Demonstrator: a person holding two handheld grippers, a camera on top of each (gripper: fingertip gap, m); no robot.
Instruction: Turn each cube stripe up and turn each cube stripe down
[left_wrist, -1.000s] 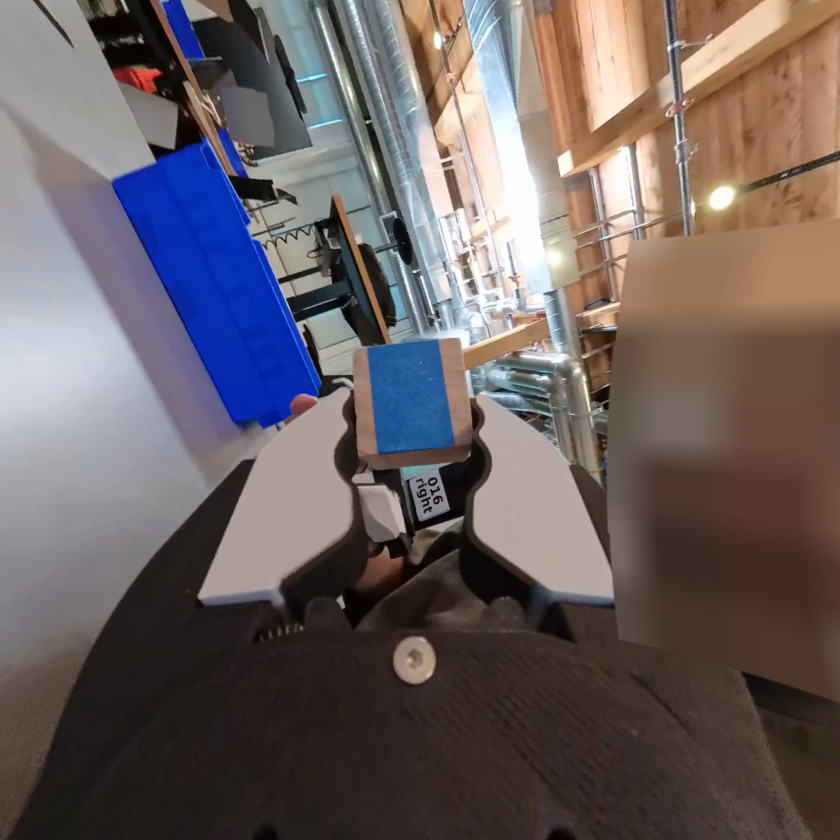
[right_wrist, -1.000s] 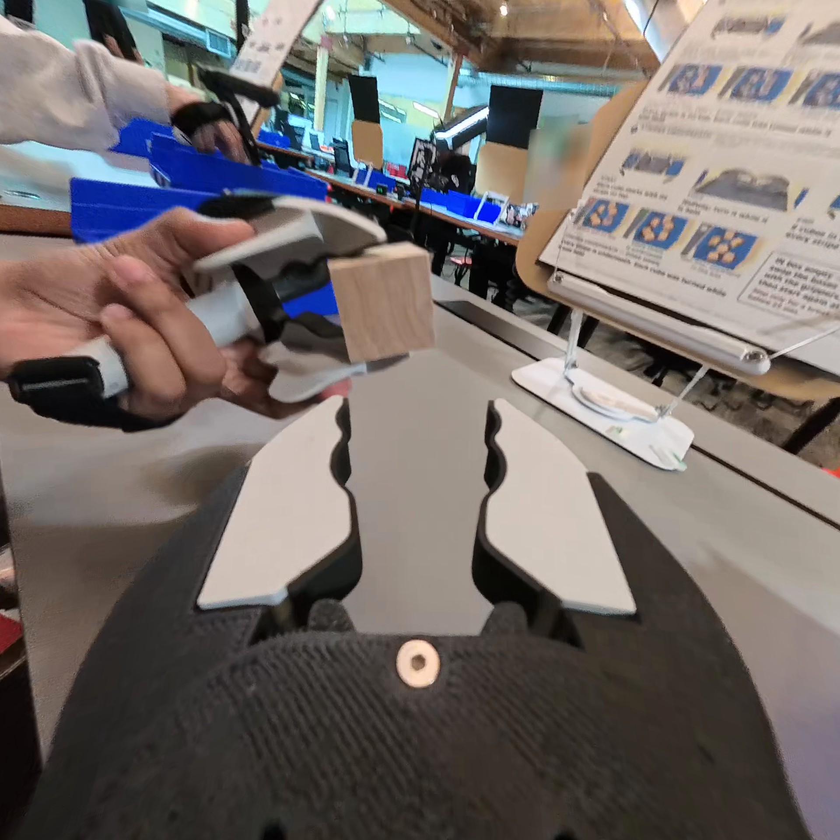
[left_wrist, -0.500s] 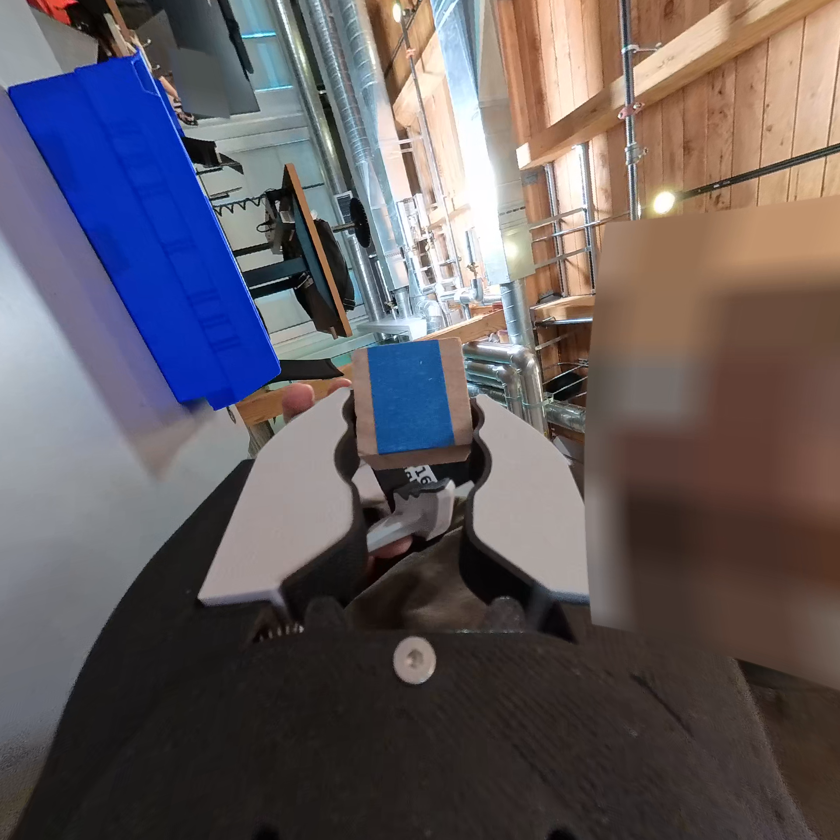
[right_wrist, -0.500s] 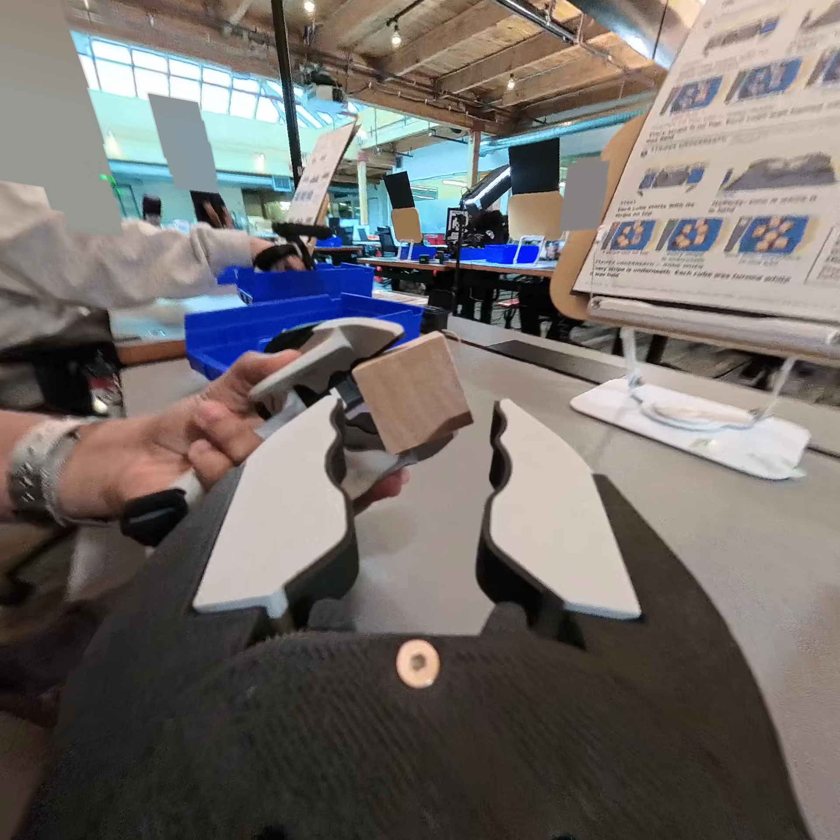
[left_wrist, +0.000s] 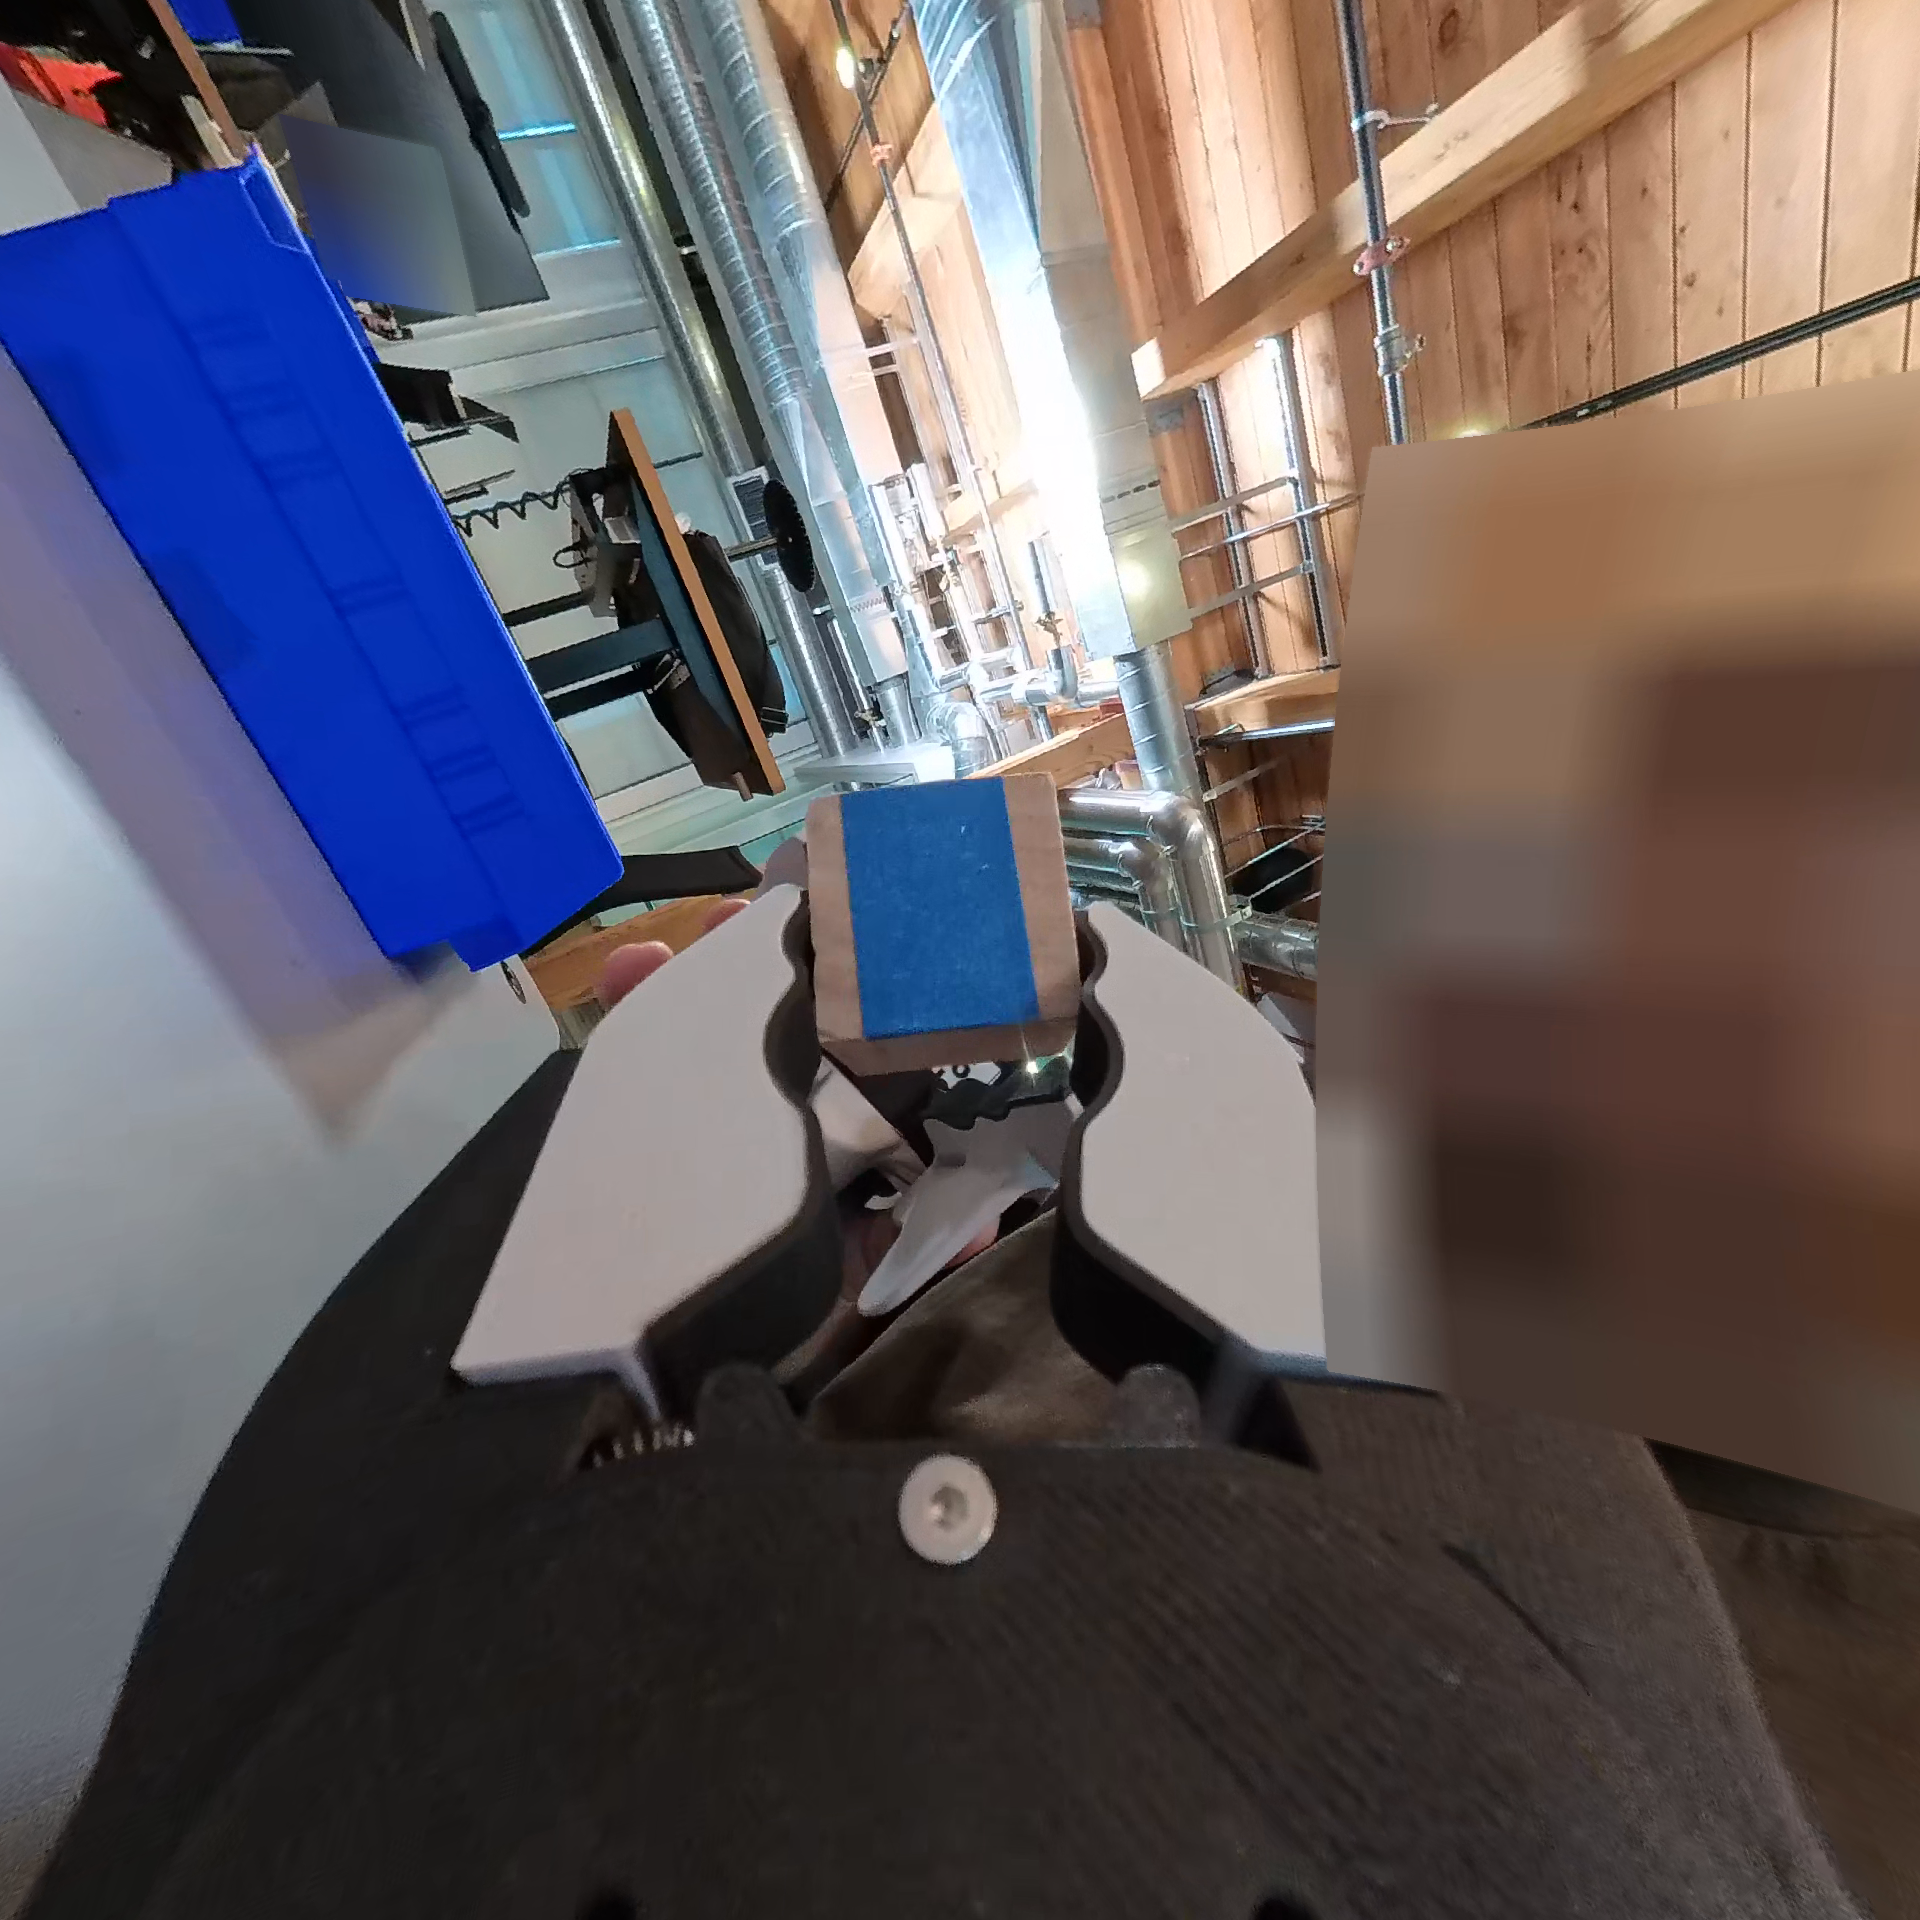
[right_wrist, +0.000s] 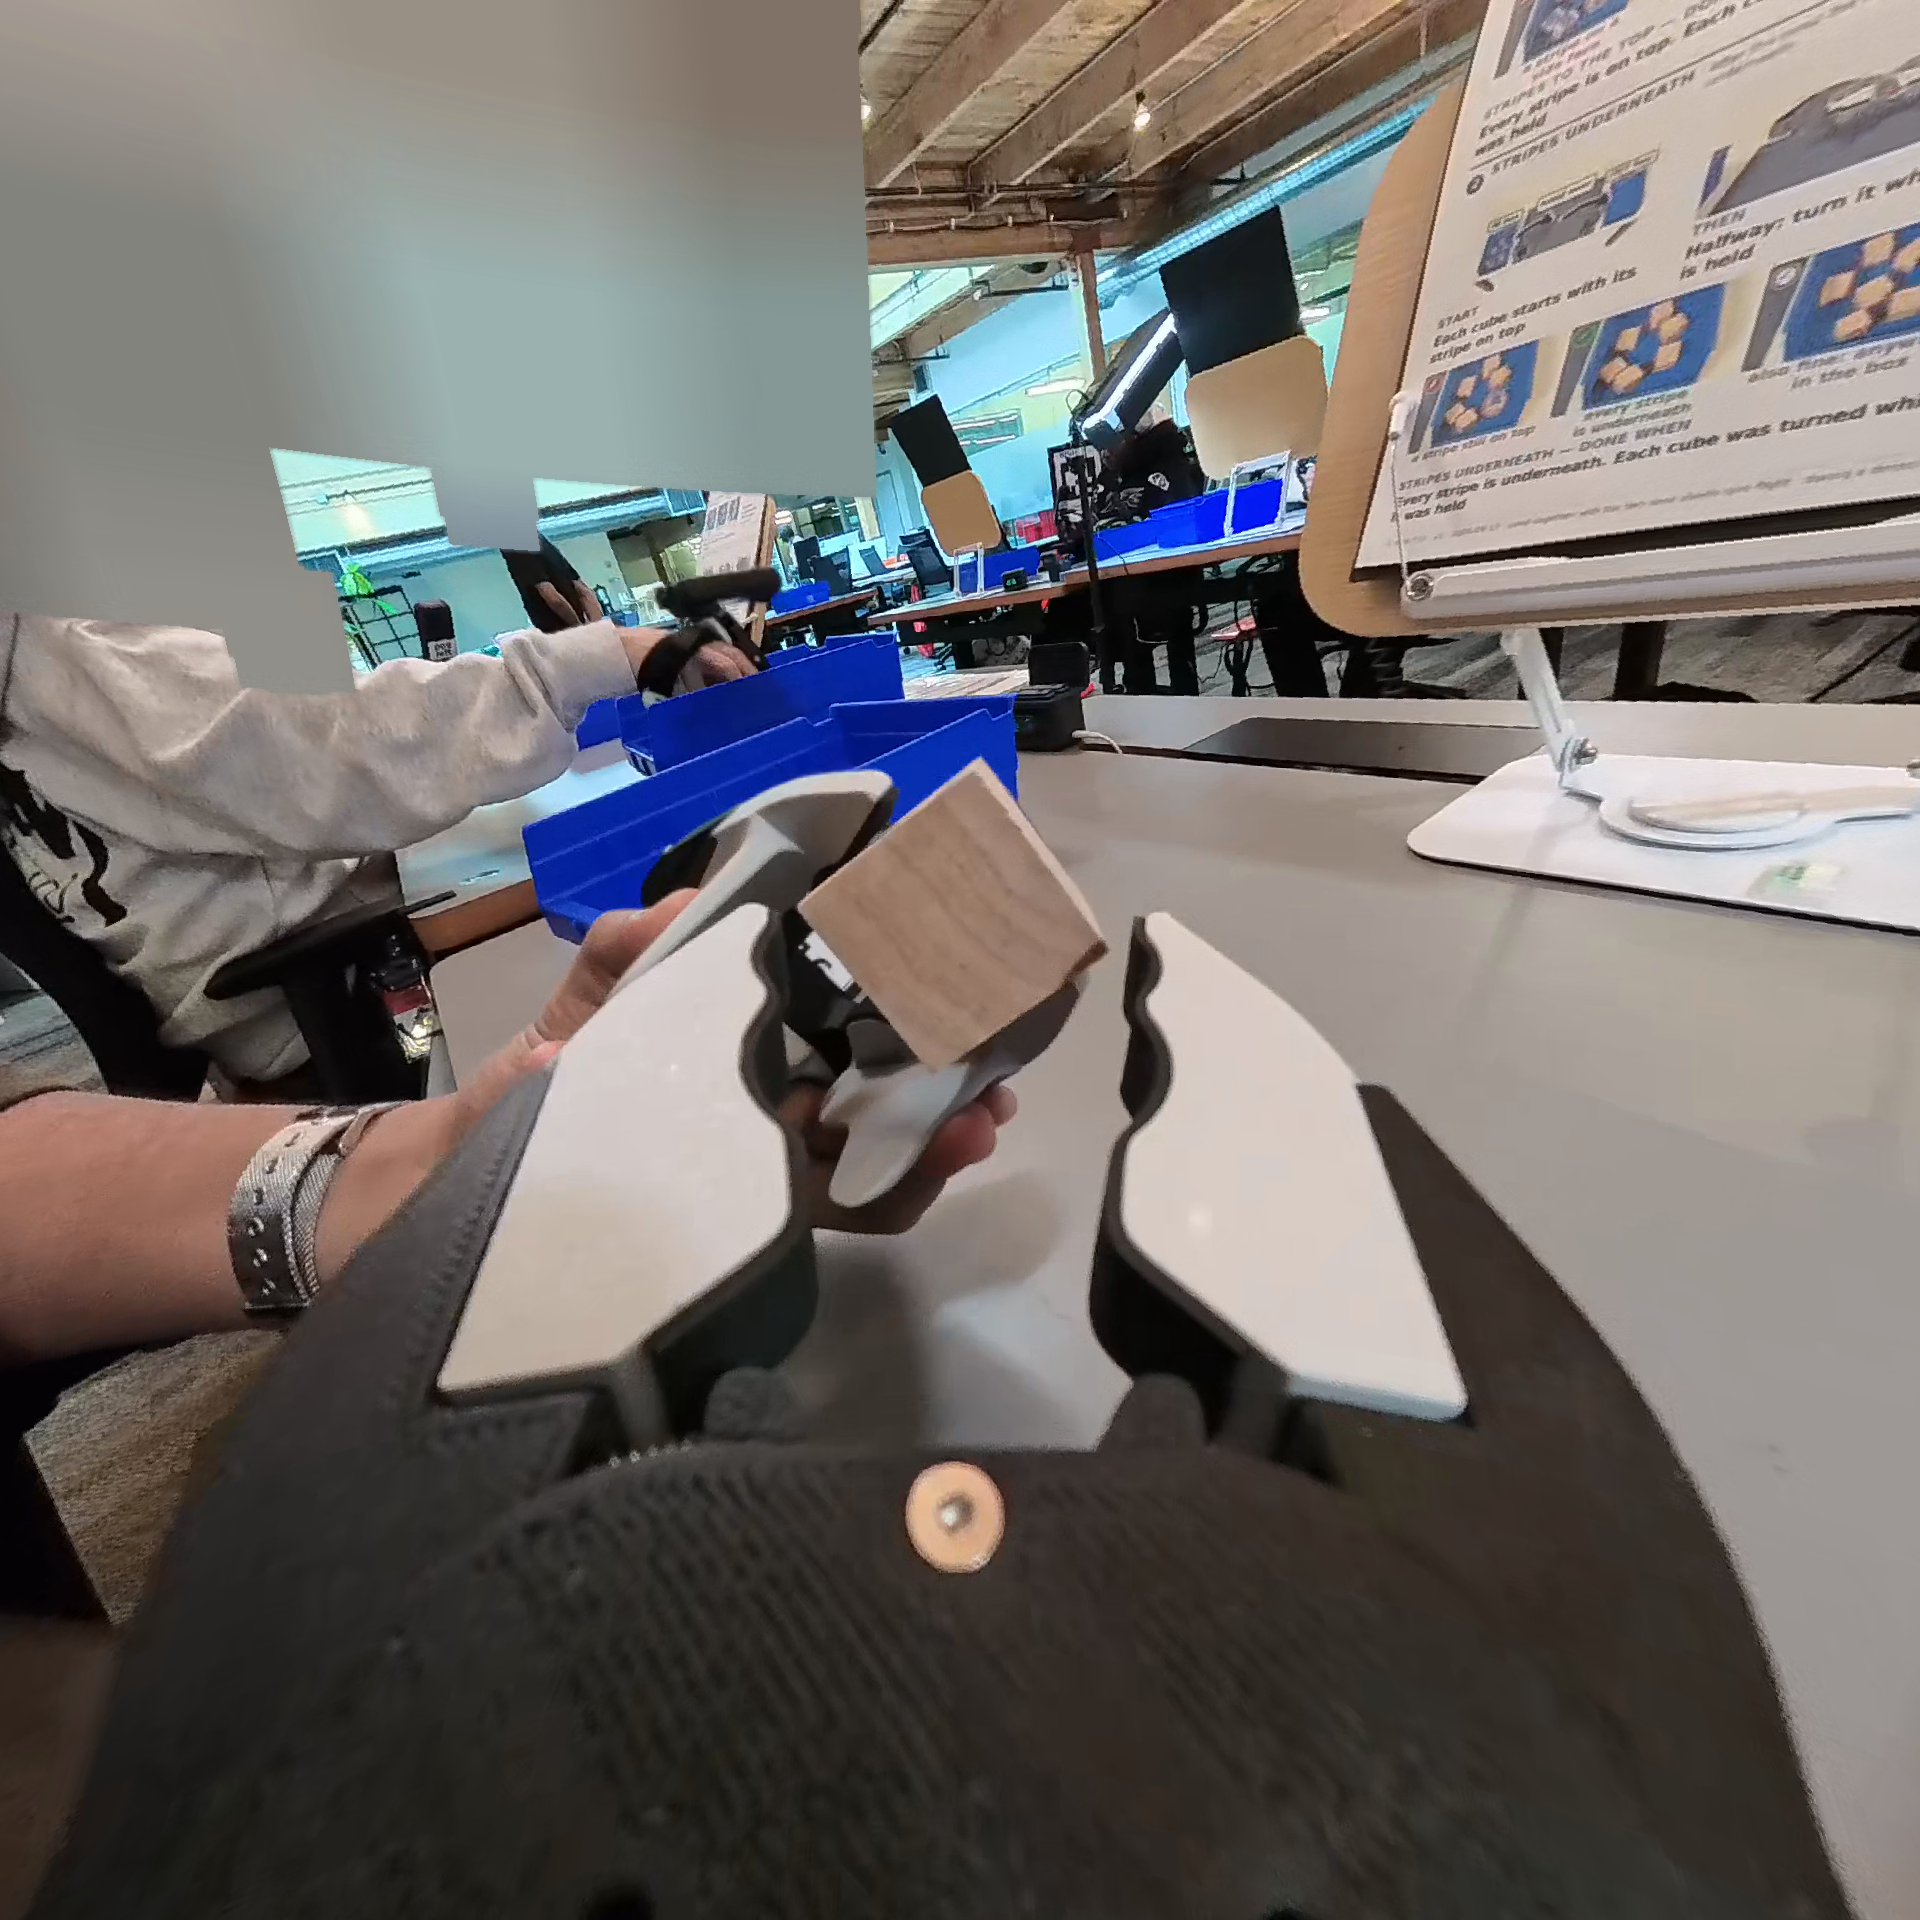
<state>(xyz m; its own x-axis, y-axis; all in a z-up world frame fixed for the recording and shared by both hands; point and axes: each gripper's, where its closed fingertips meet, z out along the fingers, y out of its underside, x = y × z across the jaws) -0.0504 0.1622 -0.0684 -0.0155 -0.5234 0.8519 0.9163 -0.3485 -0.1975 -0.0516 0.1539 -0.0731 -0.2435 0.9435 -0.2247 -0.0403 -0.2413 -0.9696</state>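
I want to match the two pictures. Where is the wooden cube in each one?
Left wrist view: the wooden cube sits just above the middle, pinched between the left tongs, blue stripe facing the camera.
Right wrist view: the cube is at the middle, plain wood showing, held by the left tongs ahead of the open right tongs.
Shared landmark: the blue bin.

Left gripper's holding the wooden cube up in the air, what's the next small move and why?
Probably bring the open right gripper forward around the wooden cube and close. The left gripper clamps it in mid-air, its blue stripe facing the left camera, so a handover would let it turn.
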